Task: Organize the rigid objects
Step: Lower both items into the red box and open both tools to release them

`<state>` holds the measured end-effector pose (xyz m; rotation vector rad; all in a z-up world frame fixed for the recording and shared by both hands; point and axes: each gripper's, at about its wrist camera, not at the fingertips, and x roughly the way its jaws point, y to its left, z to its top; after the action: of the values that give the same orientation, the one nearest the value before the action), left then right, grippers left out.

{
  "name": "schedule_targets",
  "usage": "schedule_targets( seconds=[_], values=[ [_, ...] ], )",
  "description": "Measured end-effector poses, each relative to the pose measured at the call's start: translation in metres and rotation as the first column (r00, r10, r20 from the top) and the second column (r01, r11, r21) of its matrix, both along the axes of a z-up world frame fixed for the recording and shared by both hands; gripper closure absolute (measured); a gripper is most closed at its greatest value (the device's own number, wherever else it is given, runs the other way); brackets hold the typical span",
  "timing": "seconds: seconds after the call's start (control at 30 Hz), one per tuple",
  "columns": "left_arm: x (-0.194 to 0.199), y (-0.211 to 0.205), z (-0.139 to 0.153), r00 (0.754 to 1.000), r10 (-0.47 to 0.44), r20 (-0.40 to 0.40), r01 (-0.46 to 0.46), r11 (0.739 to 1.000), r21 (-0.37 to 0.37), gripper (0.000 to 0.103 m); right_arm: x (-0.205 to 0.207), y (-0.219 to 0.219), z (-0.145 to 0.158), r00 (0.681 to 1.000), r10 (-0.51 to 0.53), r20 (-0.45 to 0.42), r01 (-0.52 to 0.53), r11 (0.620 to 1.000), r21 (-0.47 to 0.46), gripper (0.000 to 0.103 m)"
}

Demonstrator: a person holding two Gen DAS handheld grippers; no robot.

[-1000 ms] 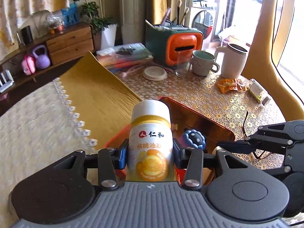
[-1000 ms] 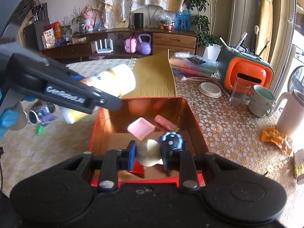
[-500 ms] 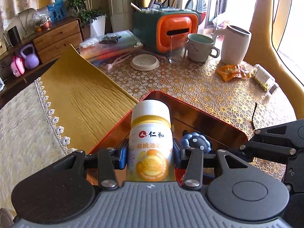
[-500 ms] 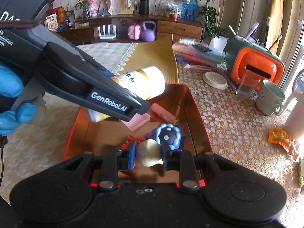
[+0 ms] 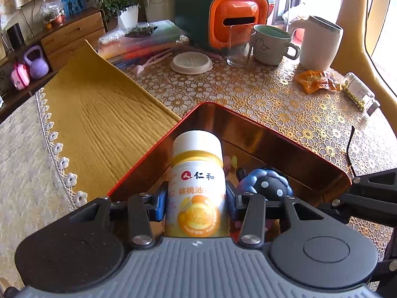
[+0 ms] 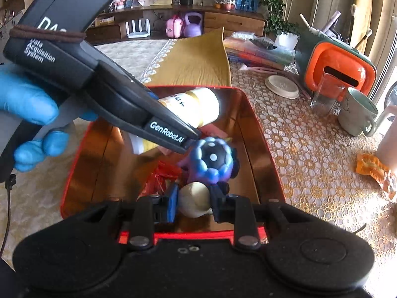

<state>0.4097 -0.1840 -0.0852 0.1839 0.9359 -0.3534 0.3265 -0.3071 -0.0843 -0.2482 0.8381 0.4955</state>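
The left gripper (image 5: 196,204), carrying the white-capped bottle (image 5: 197,183), is now lower and inside the red tin box (image 5: 285,144), above the blue dotted toy (image 6: 213,160); the right gripper (image 6: 193,202) with its beige object (image 6: 193,198) sits deeper too.

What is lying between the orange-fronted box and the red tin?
In the left wrist view, a round cream lid on the table, between the orange-fronted box and the red tin.

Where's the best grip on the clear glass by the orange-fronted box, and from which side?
Take the clear glass by its straight side wall near mid-height, gripper level, coming from the open table in front. It stands upright; the mug crowds one side and the orange-fronted box stands right behind, so the front looks clearest.
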Motion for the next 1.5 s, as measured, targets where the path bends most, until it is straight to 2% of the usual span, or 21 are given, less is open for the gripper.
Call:
schedule_targets(
  seconds=[0.23,0.57,0.67,0.73,0.8,1.33,1.37,1.43,1.47,1.5],
  values=[
    [0.005,0.001,-0.009,0.999,0.015,-0.034,-0.015,1.000,-0.001,0.058,0.003,0.000,-0.004,1.000,-0.002,-0.013,0.002,1.000,0.002,0.076],
    [0.005,0.006,-0.011,0.998,0.053,-0.032,-0.054,0.998,-0.013,0.058,0.001,-0.002,-0.002,1.000,-0.026,-0.005,0.026,1.000,0.010,0.076],
    [0.003,0.006,-0.007,0.998,0.054,-0.018,-0.054,0.998,-0.014,0.056,-0.001,-0.002,-0.001,1.000,-0.030,-0.002,0.030,1.000,0.009,0.075],
    [0.002,0.008,-0.004,0.998,0.055,-0.014,-0.056,0.998,-0.024,0.045,-0.002,-0.002,0.000,0.999,-0.034,-0.003,0.034,0.999,0.011,0.074],
    [-0.001,0.010,0.000,0.998,0.063,-0.005,-0.063,0.997,-0.039,0.042,-0.004,-0.003,0.001,0.999,-0.040,0.000,0.040,0.999,0.017,0.074],
    [-0.051,0.026,0.042,0.997,0.051,0.064,-0.046,0.996,-0.074,0.042,-0.022,-0.013,0.021,0.993,-0.114,-0.011,0.114,0.988,0.108,0.070],
    [-0.056,0.028,0.046,0.996,0.050,0.071,-0.045,0.996,-0.075,0.042,-0.025,-0.012,0.023,0.993,-0.115,-0.005,0.115,0.987,0.109,0.068],
    [-0.066,0.034,0.053,0.995,0.054,0.081,-0.047,0.995,-0.083,0.042,-0.031,-0.011,0.027,0.993,-0.120,0.006,0.119,0.987,0.112,0.058],
    [-0.071,0.037,0.056,0.995,0.055,0.083,-0.048,0.995,-0.090,0.042,-0.035,-0.010,0.029,0.992,-0.122,0.012,0.120,0.986,0.118,0.049],
    [-0.076,0.041,0.060,0.995,0.058,0.087,-0.050,0.994,-0.097,0.042,-0.038,-0.010,0.031,0.992,-0.124,0.017,0.121,0.985,0.127,0.044]
  ],
)
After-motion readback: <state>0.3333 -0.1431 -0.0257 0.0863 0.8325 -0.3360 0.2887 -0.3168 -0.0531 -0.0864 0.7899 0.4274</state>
